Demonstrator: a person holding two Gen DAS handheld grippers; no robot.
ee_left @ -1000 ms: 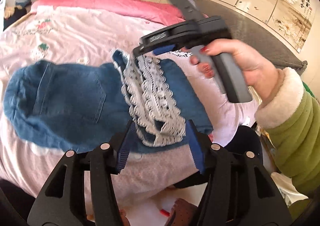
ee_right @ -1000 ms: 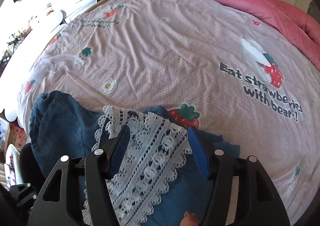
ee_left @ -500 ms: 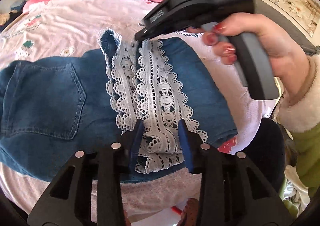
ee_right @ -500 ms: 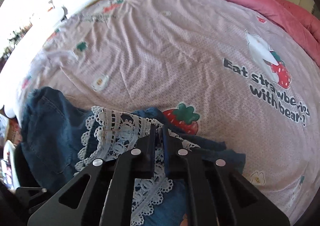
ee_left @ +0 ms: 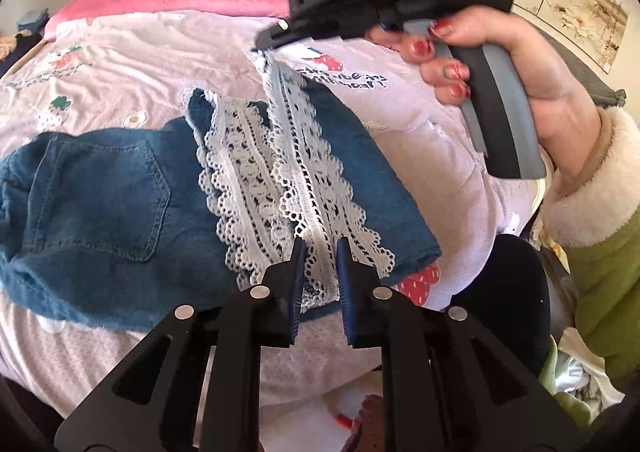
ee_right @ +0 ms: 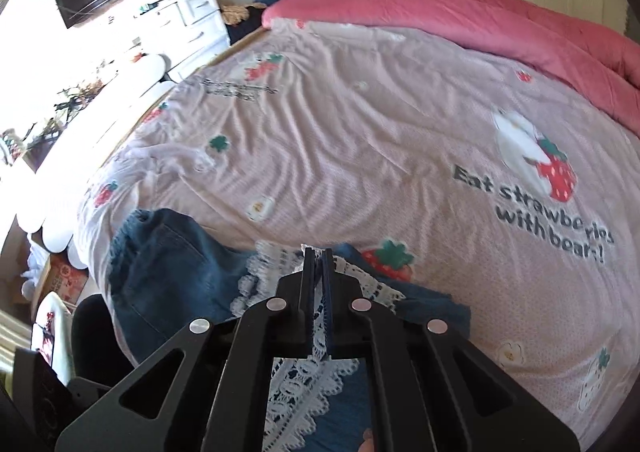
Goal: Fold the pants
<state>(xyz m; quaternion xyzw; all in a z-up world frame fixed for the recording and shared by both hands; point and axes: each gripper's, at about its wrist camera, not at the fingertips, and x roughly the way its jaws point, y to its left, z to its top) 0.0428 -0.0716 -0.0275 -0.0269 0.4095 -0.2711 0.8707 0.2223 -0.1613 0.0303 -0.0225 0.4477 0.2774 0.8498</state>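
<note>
Stretching between both tools, the lace trim (ee_left: 296, 171) of the denim pants (ee_left: 120, 203) is pulled taut, likely so the hem can be carried over in one clean fold. The pants lie on the pink strawberry bedsheet (ee_right: 360, 123), spread just ahead of the left gripper (ee_left: 320, 256) and under the right one. The right gripper (ee_right: 317, 264) is clamped tight on the far end of the lace, lifting it off the denim. The left gripper's jaws are narrow around the near lace edge; whether they actually pinch it, I cannot tell. Beyond the sheet, a pink quilt (ee_right: 500, 11) is bunched at the bed's far end.
</note>
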